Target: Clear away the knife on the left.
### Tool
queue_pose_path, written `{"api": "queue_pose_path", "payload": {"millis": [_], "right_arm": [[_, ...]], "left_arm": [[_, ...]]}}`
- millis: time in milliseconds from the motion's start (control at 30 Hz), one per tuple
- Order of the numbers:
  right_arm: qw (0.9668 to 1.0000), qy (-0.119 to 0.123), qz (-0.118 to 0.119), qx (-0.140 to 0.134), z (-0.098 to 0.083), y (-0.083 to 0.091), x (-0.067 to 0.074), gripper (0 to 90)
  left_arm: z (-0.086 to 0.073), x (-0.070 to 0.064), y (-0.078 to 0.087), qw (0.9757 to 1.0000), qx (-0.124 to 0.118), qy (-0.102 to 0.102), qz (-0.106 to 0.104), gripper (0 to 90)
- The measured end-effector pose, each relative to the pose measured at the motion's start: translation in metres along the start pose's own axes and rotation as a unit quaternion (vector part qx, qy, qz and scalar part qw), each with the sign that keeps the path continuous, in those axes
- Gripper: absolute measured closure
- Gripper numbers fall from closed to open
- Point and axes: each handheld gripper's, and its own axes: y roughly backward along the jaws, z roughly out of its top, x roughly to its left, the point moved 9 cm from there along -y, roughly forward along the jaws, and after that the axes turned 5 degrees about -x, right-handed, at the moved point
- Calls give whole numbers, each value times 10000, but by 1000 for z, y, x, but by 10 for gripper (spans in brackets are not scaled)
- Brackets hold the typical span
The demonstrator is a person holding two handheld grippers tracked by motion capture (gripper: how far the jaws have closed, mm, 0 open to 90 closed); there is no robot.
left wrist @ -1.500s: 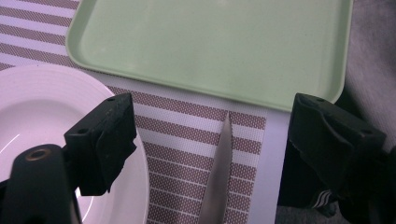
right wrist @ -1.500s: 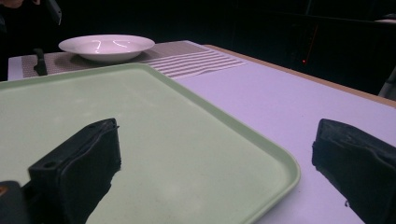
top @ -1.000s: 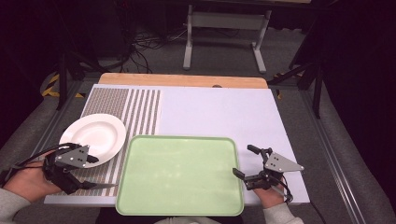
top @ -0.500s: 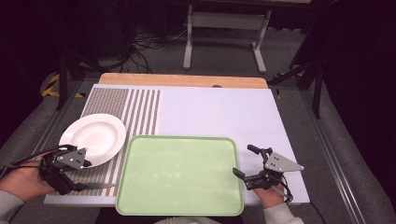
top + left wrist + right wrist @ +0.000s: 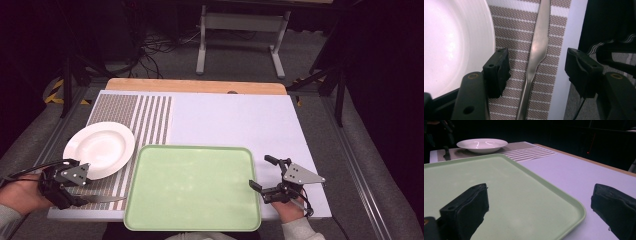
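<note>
Fingers: left gripper (image 5: pixel 536 72) wide astride knife (image 5: pixel 537 50) | right gripper (image 5: pixel 541 212) wide, straddling tray (image 5: pixel 564 202) edge

A butter knife (image 5: pixel 537 53) lies flat on the striped placemat (image 5: pixel 150 115) (blade toward three o'clock), just beside the white plate (image 5: pixel 99 149), at its six o'clock.

Count on the desk (image 5: pixel 240 120): one white plate (image 5: pixel 99 149), one green tray (image 5: pixel 192 187), one metal knife (image 5: pixel 537 52), one striped placemat (image 5: pixel 145 115). Two hand-held grippers were present, the left hand-held gripper (image 5: pixel 75 195) and the right hand-held gripper (image 5: pixel 263 174), one in each of the person's two hands.
</note>
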Motion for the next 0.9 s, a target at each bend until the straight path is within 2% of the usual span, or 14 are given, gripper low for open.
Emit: {"api": "queue_pose_path", "payload": {"millis": [100, 200, 300, 500, 733, 900], "right_arm": [[10000, -5, -3, -11, 0, 0, 0, 19], [10000, -22, -1, -14, 0, 0, 0, 19], [10000, -27, 5, -24, 0, 0, 0, 19], [10000, -37, 4, -49, 1, 1, 0, 20], [10000, -32, 3, -56, 1, 2, 0, 20], [10000, -42, -7, -71, 2, 2, 0, 20]], "left_arm": [[-4, 2, -2, 9999, 65, -88, 8, 411], [-9, 3, -4, 9997, 234, -104, 6, 428], [-14, 4, -7, 9989, 461, -83, -8, 441], [-22, 6, -11, 9973, 709, -216, -11, 513], [-29, 8, -14, 9938, 1011, -453, -13, 593], [-31, 9, -16, 9910, 1186, -615, 12, 680]]}}
